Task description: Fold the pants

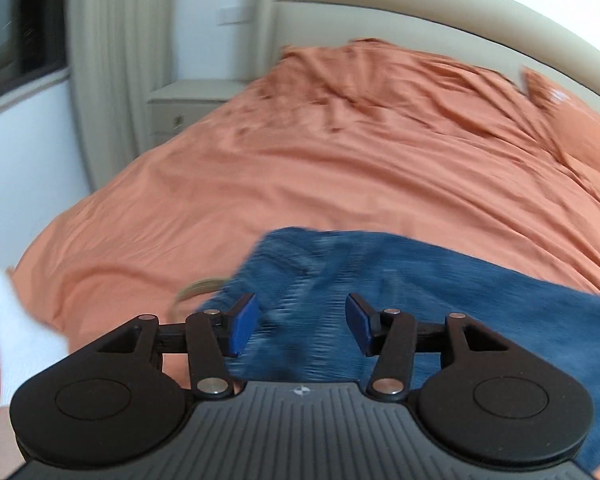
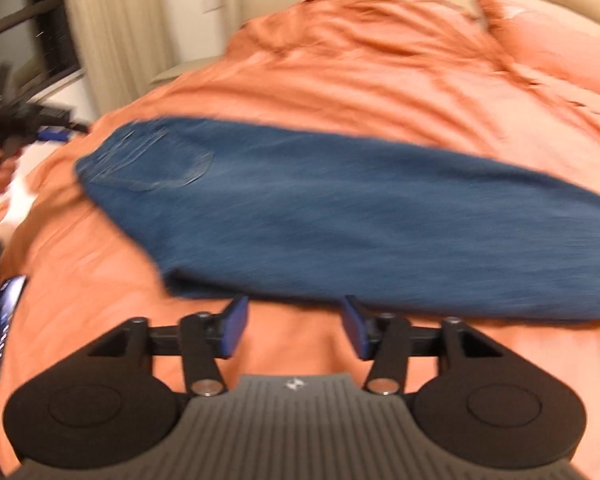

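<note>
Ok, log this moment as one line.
left claw: open, over jeans | right claw: open, at jeans' near edge | jeans: lying on orange bedspread

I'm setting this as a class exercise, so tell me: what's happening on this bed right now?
A person with a handheld gripper in each hand is folding blue jeans that lie flat on an orange bedspread. The jeans already appear folded lengthwise, back pocket up. The left gripper hangs open over the waist end; the right gripper is open just short of the jeans' near edge. Neither is gripping fabric. Both views are motion-blurred.
</note>
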Tool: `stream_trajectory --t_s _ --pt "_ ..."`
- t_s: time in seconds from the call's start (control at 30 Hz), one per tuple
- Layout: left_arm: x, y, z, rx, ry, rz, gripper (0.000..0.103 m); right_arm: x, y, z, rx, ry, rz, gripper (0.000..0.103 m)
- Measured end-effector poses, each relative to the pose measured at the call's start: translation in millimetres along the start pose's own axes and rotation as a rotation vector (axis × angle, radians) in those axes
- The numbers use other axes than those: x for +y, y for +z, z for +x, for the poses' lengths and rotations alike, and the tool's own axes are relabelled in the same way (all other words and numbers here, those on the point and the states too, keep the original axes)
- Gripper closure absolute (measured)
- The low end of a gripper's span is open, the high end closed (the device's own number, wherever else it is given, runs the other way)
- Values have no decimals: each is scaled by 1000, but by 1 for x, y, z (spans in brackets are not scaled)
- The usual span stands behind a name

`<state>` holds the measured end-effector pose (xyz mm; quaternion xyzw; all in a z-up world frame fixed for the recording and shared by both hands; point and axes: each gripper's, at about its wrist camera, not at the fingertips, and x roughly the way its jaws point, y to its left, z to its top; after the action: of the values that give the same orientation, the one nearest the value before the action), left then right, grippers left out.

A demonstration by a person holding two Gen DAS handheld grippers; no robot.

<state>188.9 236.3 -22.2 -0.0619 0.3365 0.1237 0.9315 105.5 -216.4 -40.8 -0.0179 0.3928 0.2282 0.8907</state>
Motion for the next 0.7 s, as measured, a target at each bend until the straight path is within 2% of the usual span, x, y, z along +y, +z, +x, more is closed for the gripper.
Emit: stream_trajectory --t_s 0.17,0.27,0.37,0.5,0.53,0.63,0.7 --pt "-62 4 -18 2 -31 175 47 -74 2 -34 -39 -163 98 51" --pt "-93 9 -28 -5 -69 216 47 -123 -2 -56 -67 -260 167 51" --pt "-124 12 -29 27 -133 243 47 -178 -5 -77 -72 -341 271 51" --pt "-159 11 -14 62 -153 285 49 -257 -12 -102 -98 -378 479 52" --pt "-166 10 -8 80 -159 281 53 -276 -14 -107 -111 -385 523 52" --pt "-180 3 14 129 -188 260 54 -329 -22 -113 -148 -387 661 52" --pt "-185 -4 28 156 -181 260 54 -360 -26 -109 -165 -382 742 60"
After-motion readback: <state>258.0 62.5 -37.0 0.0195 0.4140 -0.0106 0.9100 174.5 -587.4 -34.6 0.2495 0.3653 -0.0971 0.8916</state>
